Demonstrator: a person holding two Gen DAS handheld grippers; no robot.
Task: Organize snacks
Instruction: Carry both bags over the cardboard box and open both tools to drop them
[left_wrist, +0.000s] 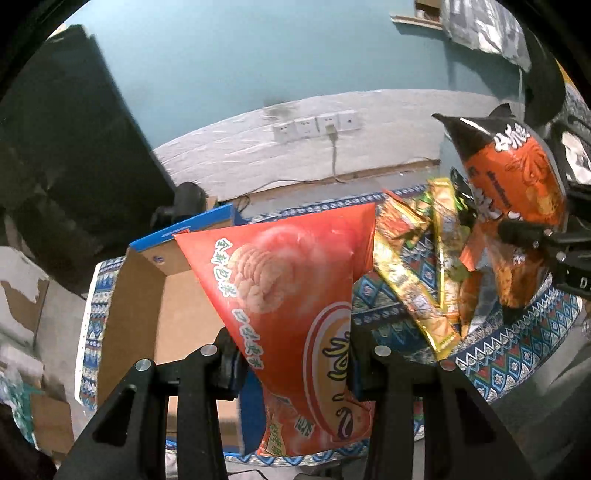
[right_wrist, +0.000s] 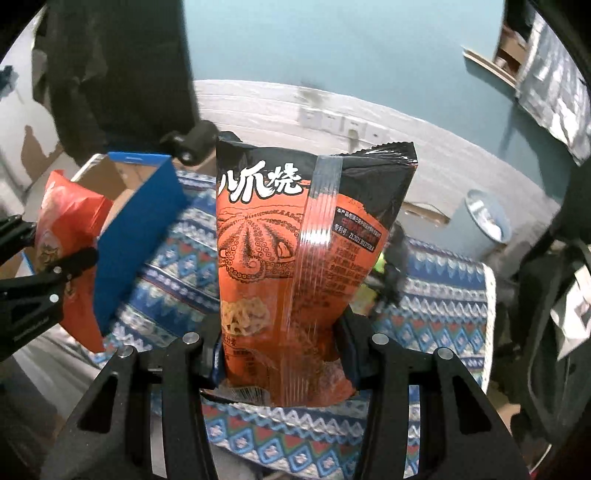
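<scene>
My left gripper (left_wrist: 291, 363) is shut on a red-orange cracker bag (left_wrist: 295, 288) and holds it above the near edge of an open cardboard box (left_wrist: 136, 295) with blue outer walls. My right gripper (right_wrist: 280, 347) is shut on an orange-and-black octopus snack bag (right_wrist: 295, 236), held upright above the patterned cloth. That bag (left_wrist: 513, 177) and the right gripper (left_wrist: 532, 234) also show at the right of the left wrist view. The left gripper (right_wrist: 48, 258) with the red bag (right_wrist: 70, 229) shows at the left of the right wrist view, beside the box (right_wrist: 136, 236).
A pile of several snack packets (left_wrist: 424, 266) lies on the blue patterned tablecloth (left_wrist: 509, 354) between the grippers. A grey bin (right_wrist: 484, 221) stands beyond the table on the right. A black panel (left_wrist: 62, 155) stands behind the box. Wall sockets (left_wrist: 314, 125) are on the far wall.
</scene>
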